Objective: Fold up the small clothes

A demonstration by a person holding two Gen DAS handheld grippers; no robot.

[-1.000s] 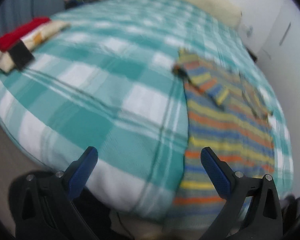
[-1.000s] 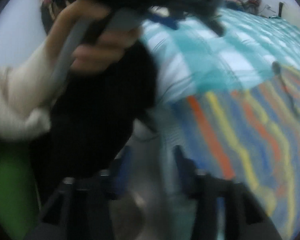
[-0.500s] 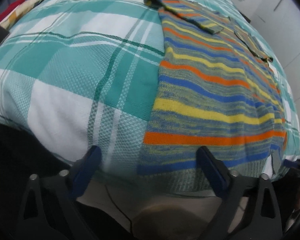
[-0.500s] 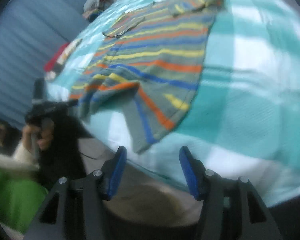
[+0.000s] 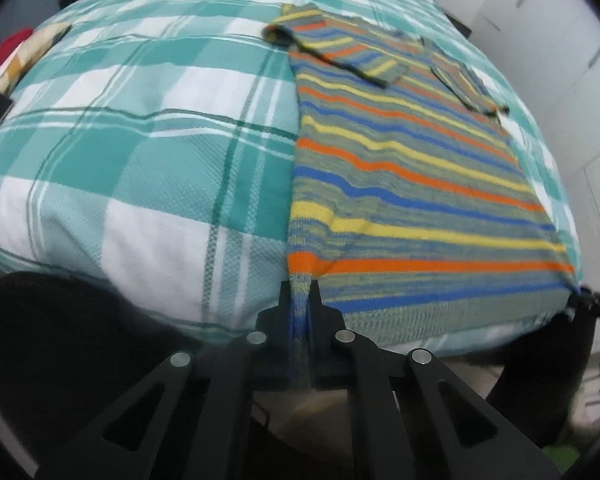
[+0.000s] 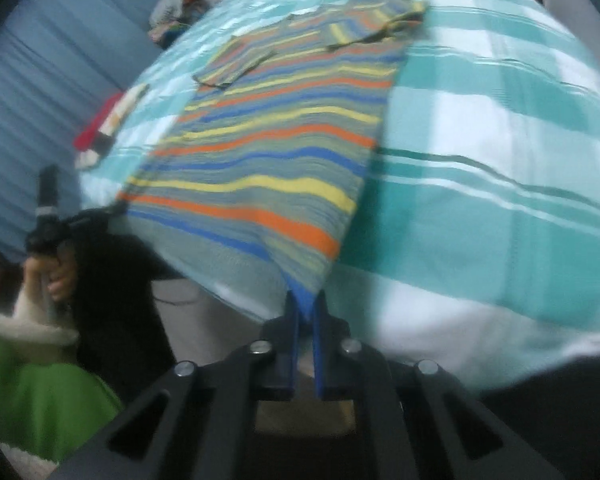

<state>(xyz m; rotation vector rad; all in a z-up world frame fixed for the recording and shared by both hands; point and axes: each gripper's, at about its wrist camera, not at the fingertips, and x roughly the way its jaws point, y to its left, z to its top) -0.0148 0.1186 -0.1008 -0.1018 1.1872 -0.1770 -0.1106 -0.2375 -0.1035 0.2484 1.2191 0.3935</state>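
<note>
Left wrist view: the left gripper is pinching the near left corner of the sweater, its jaws pressed together on the hem at 6 o'clock. The striped sweater is lying flat on the bed, running from 6 o'clock up toward 1 o'clock, both sleeves folded in over the chest at the far end. The bed's teal-and-white checked cover is filling the left half of the frame. A folded pile of red, cream and black cloth is sitting at the bed's edge at 9 to 10 o'clock, well apart from the sweater. At 3 to 4 o'clock the right gripper is showing at the sweater's other hem corner, blurred.

Right wrist view: the right gripper is pinching the near right hem corner of the sweater, blue pads closed on the cloth at 6 o'clock. The sweater is stretching away toward 12 o'clock across the bed. At 9 o'clock a hand is gripping the left gripper at the opposite corner. The pile is lying at 10 o'clock, beside a blue curtain.
</note>
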